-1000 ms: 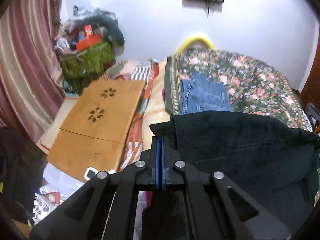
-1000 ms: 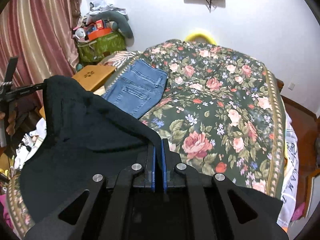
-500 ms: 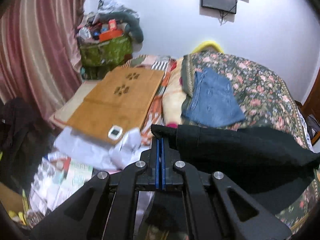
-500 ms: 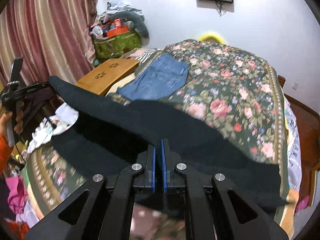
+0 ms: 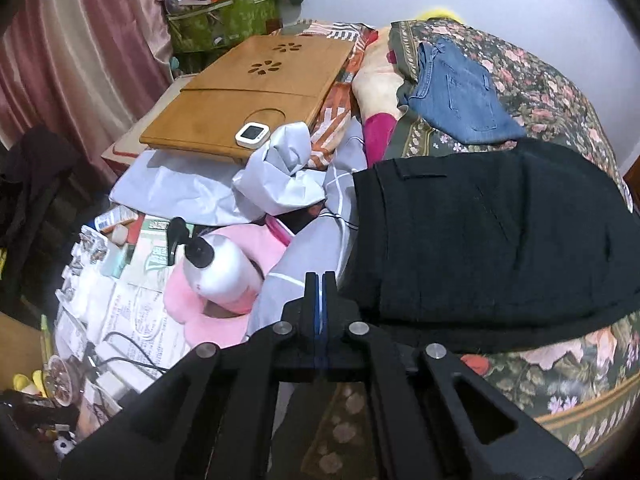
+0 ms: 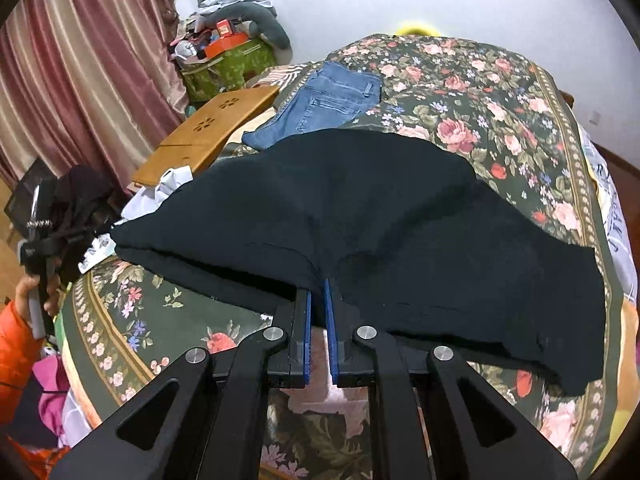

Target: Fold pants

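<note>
Half a second ago the black pants [image 6: 360,216] hung stretched between both tools; now they lie flat on the floral bedspread [image 6: 500,92], below the folded jeans [image 6: 328,100]. The right gripper [image 6: 317,292] has parted, letting go at the hem. The left gripper [image 5: 320,280] is clenched, empty beside the waistband. Smooth wrinkles before regrasping.

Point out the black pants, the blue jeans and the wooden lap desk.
black pants [image 6: 400,216], right wrist view, middle of the dark fabric.
blue jeans [image 6: 332,100], right wrist view, the back pocket area.
wooden lap desk [image 5: 256,92], left wrist view, flat top below the flower cutouts.
</note>
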Demonstrator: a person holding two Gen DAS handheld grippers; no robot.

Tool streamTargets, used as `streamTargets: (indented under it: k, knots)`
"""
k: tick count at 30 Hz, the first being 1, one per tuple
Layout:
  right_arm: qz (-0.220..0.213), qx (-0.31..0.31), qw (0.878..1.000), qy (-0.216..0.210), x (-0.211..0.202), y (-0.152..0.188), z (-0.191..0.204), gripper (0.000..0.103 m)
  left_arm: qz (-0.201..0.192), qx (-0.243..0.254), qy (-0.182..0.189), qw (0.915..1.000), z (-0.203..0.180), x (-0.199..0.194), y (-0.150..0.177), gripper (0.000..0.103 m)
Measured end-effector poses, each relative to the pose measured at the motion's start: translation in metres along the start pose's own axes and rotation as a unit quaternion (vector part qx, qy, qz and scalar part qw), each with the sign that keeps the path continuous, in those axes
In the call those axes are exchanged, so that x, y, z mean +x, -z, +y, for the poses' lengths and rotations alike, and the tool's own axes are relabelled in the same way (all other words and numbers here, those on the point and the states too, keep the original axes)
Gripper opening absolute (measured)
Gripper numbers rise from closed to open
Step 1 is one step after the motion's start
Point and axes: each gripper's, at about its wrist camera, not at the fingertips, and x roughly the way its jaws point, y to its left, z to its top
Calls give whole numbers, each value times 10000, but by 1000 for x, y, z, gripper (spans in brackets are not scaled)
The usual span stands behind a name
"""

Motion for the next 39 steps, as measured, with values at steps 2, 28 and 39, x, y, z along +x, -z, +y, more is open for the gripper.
streamTargets:
  k: [2,28,39]
  knots:
    - [28,50,10000,-22,-5,0,-2,13,-118,26,18,9999,-1,-9,-4,4]
    - [-282,2277,9590,1664,-60,46,-209,74,211,1156,713,9905,-166,28,-87,87]
    - [176,2168,9618,1664,-6,45,-247,55,509,1533,401,9861,-183,53,-73,97]
